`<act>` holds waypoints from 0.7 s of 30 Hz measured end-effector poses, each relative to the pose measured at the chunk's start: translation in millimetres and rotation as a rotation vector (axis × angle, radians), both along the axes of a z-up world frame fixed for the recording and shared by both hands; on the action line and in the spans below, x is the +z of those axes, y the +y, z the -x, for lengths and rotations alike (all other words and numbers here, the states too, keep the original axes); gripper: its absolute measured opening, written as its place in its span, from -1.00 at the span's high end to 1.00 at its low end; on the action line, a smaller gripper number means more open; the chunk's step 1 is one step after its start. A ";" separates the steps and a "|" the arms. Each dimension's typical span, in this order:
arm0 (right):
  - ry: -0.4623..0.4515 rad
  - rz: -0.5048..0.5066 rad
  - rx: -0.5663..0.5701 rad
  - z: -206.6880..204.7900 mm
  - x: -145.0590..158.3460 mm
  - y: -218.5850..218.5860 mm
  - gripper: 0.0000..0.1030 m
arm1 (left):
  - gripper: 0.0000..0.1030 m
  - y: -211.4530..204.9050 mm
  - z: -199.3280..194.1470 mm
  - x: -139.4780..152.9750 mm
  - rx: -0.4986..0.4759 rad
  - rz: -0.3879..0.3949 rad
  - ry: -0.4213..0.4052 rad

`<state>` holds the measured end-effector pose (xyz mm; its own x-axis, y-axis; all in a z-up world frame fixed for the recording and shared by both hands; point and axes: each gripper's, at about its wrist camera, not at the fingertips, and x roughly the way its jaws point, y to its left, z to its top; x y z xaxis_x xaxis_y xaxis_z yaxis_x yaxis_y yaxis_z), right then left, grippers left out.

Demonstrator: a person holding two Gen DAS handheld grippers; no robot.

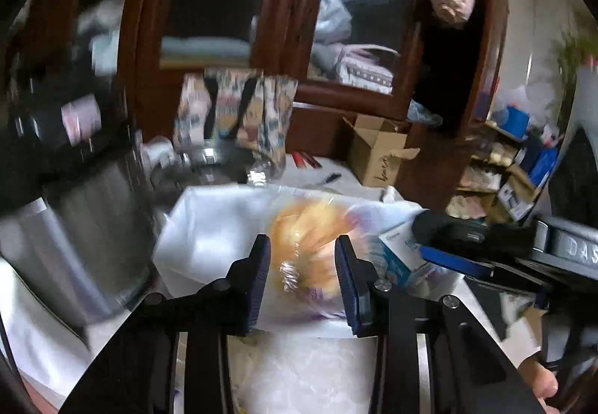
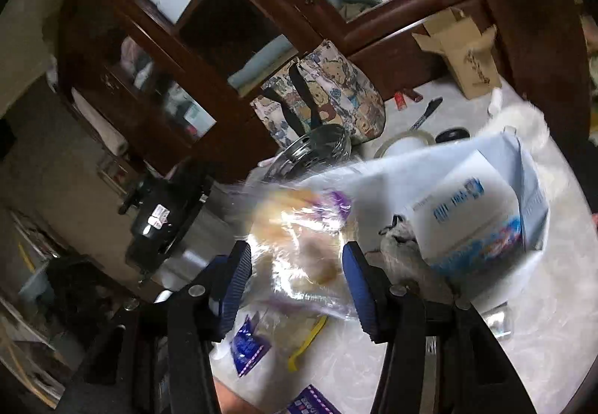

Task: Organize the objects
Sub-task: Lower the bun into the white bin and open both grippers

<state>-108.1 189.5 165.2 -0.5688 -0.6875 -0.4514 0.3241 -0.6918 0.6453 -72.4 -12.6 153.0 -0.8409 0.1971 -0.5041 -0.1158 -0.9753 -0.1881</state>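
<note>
Here, left wrist view: my left gripper (image 1: 302,279) stood partly spread around a clear bag of bread (image 1: 310,238); blur hid whether the pads pressed it.
Bag's place: over the white table (image 1: 299,373), beside a blue-and-white box (image 1: 398,257).
My right gripper (image 1: 467,249): entered from the right, near the bag.
Right wrist view: my right gripper (image 2: 295,283) flanked the same bag of bread (image 2: 299,245), grip unclear.
Behind: a patterned tote (image 2: 336,96) against the wooden cabinet (image 2: 231,51).

Dark wooden cabinet (image 1: 142,51) (glass doors), cardboard box (image 1: 377,148), patterned bag (image 2: 325,92)
</note>
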 end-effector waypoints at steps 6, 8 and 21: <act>0.072 -0.109 -0.074 -22.4 -13.9 19.0 0.02 | 0.46 0.9 -23.9 -21.4 0.007 0.029 0.074; 0.127 -0.180 -0.096 -39.0 -14.0 18.2 0.02 | 0.69 7.3 -34.8 -25.1 0.001 0.051 0.094; 0.238 -0.471 -0.153 -74.7 -43.2 4.1 -0.17 | 0.77 21.9 -58.3 -58.2 -0.021 0.095 0.096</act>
<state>-33.4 193.6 122.0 -0.7702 -0.3440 -0.5370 0.2966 -0.9387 0.1759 -14.1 9.3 94.8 -0.8824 0.1701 -0.4387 -0.1493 -0.9854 -0.0818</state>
